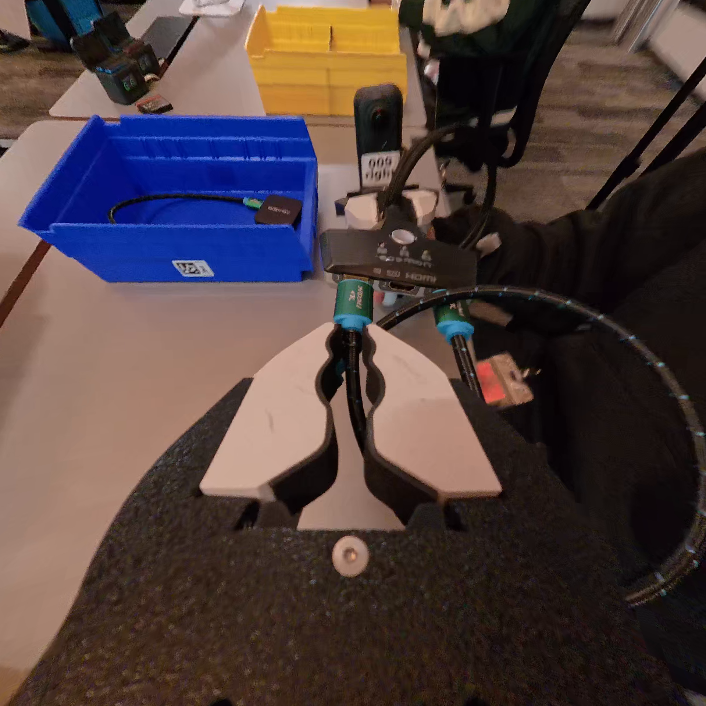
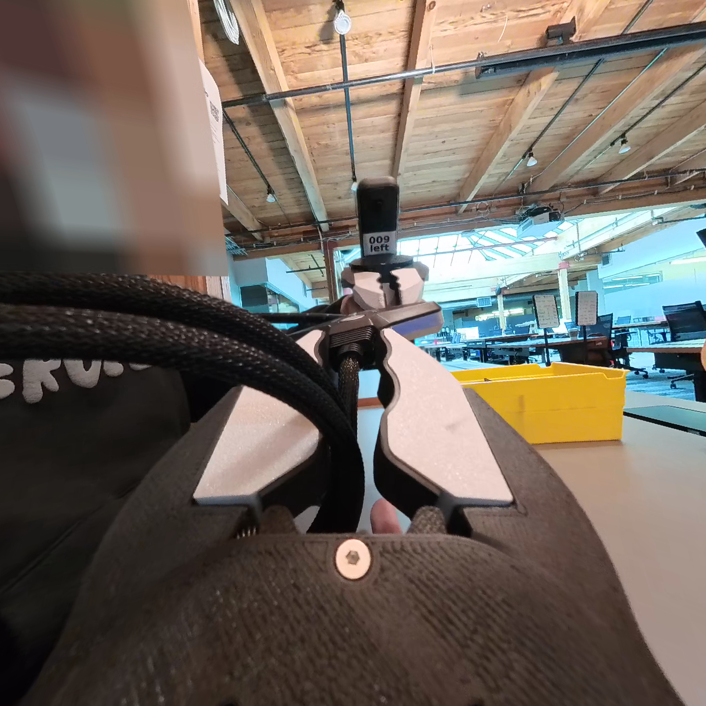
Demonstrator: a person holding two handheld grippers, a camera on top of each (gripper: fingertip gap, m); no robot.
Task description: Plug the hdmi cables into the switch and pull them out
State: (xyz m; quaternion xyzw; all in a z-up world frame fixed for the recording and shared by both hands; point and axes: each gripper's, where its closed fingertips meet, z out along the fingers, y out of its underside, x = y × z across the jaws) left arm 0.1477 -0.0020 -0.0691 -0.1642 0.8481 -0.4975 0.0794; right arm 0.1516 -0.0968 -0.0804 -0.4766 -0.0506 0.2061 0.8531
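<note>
The black HDMI switch (image 1: pixel 397 256) hangs in the air. My left gripper (image 1: pixel 349 330) is shut on a black braided HDMI cable (image 1: pixel 353 382) just behind its green plug (image 1: pixel 351 303). The plug's gold tip sits at the switch's left port. A second green plug (image 1: pixel 452 317) is at the right port; its tip is hidden by a cable loop. The middle port (image 1: pixel 401 287) is empty. My right gripper (image 2: pixel 349 336) is shut on the ribbed neck of the switch's own cable (image 2: pixel 347 372). It also shows in the left wrist view (image 1: pixel 389 206), behind the switch (image 2: pixel 405 317).
A blue bin (image 1: pixel 183 248) at left holds another small black box with a cable. A yellow bin (image 1: pixel 324 65) (image 2: pixel 542 405) stands behind it. A person's dark sleeve (image 1: pixel 611 259) is at right. The pale table (image 1: pixel 153 382) lies below. The left gripper (image 2: pixel 386 290) faces me.
</note>
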